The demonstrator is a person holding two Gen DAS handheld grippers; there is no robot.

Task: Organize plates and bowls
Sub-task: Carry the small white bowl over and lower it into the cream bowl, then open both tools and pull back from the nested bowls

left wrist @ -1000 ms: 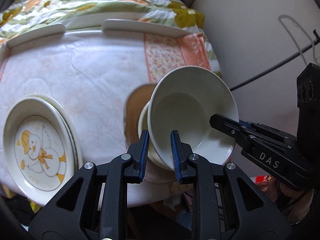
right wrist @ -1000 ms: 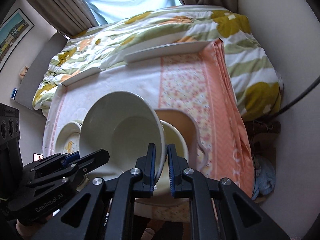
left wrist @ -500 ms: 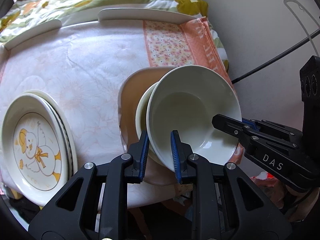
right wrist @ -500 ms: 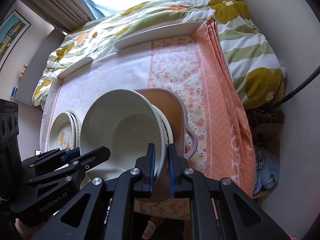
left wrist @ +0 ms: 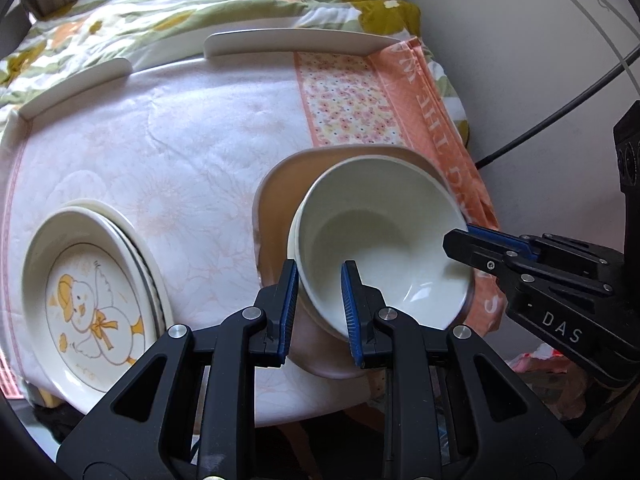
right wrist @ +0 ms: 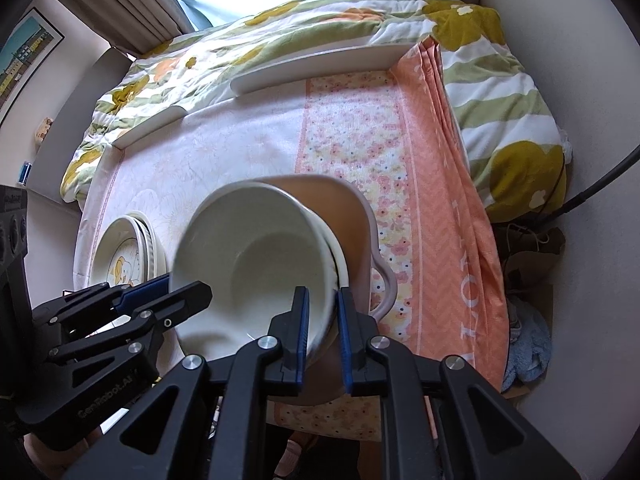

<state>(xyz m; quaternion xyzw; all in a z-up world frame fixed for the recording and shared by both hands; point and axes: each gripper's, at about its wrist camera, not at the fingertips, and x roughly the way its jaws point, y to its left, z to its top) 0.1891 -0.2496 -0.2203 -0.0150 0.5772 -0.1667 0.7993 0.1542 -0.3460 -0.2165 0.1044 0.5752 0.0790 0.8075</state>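
Both tools, left tool (left wrist: 319, 294) and right tool (right wrist: 322, 314), pinch shut, angled downward.

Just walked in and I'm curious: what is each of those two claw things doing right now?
Left gripper: shut on the white bowl's near rim.
Right gripper: shut on the same bowl's opposite rim.

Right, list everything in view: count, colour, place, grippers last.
white bowl: one, gripped at opposite rims, over a second bowl.
second bowl: one, white, nested beneath, on the tray.
tray: one, tan, near the table's right edge.
duck plate: one, white with yellow duck, topping a plate stack at left.
tablecloth: one, pale floral with orange border.
bedding: flowered, behind the table.
left gripper: black, blue pads, shut on bowl.
right gripper: same, shut on bowl.
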